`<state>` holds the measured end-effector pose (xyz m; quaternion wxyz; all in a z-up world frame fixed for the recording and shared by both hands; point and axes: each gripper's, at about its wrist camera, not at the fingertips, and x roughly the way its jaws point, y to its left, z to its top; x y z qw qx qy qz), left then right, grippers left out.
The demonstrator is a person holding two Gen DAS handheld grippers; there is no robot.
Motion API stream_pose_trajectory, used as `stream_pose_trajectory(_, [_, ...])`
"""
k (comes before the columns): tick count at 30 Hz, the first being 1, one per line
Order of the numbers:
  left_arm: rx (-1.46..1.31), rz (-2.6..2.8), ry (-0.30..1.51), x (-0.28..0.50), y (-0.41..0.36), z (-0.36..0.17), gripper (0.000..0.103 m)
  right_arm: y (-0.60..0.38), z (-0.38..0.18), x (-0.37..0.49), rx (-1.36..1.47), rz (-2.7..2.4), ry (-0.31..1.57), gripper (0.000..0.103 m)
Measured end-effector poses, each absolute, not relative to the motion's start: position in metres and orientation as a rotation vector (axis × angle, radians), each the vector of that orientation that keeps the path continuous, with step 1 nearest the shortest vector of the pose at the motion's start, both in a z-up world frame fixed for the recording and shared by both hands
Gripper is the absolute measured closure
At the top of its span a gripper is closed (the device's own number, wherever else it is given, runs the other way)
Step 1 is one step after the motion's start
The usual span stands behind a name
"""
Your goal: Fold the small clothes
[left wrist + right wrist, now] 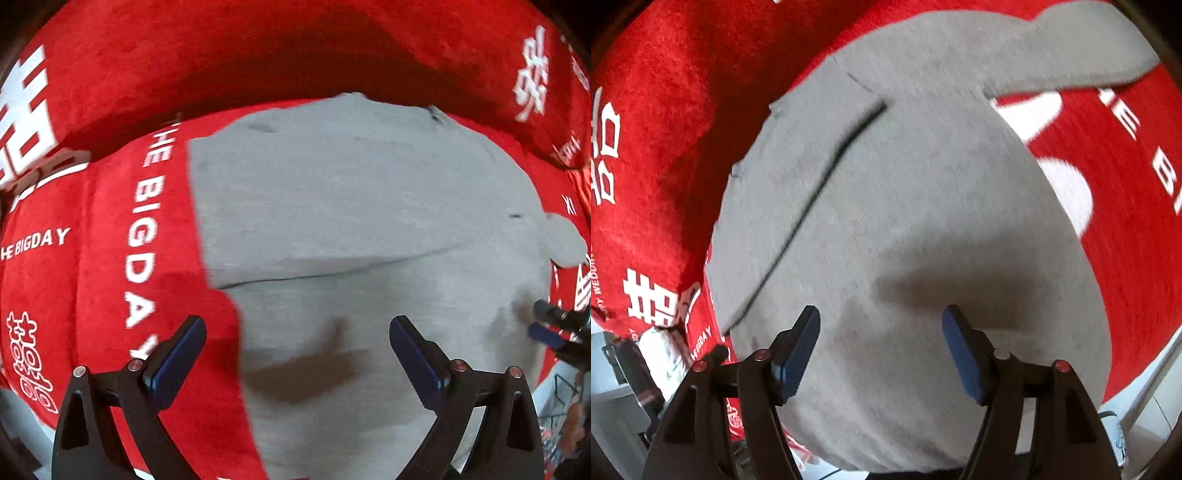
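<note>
A grey garment [351, 221] lies spread on a red cover. One part is folded over, its edge running across the middle as a crease. My left gripper [297, 332] hangs above the garment's near left part, jaws wide open, nothing between them. The right gripper [546, 325] shows at that view's right edge. In the right wrist view the same grey garment [905, 221] fills the middle, with a dark fold line running up its left side and a sleeve [1082, 55] reaching to the upper right. My right gripper [881, 325] is open above the cloth, empty.
The red plush cover [110, 295] bears white letters and characters. A red cushion [258, 48] rises behind the garment. The cover's edge [1145, 354] drops off at lower right onto pale floor, and there is clutter at the lower left [624, 387].
</note>
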<state>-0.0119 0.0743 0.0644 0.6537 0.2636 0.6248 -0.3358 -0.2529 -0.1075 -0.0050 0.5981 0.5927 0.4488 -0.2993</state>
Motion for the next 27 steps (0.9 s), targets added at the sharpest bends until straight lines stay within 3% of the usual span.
stream_pose_trajectory(19, [0.687,-0.794,1.497,-0.107,-0.036,0.044,0.003,-0.201,-0.015,-0.317,1.436,-0.664,1.015,0.026])
stream_pose_trajectory(27, [0.792,-0.84,1.475,-0.15,-0.094,0.027,0.004,-0.244,-0.026,-0.374,1.554,-0.743,0.867,0.026])
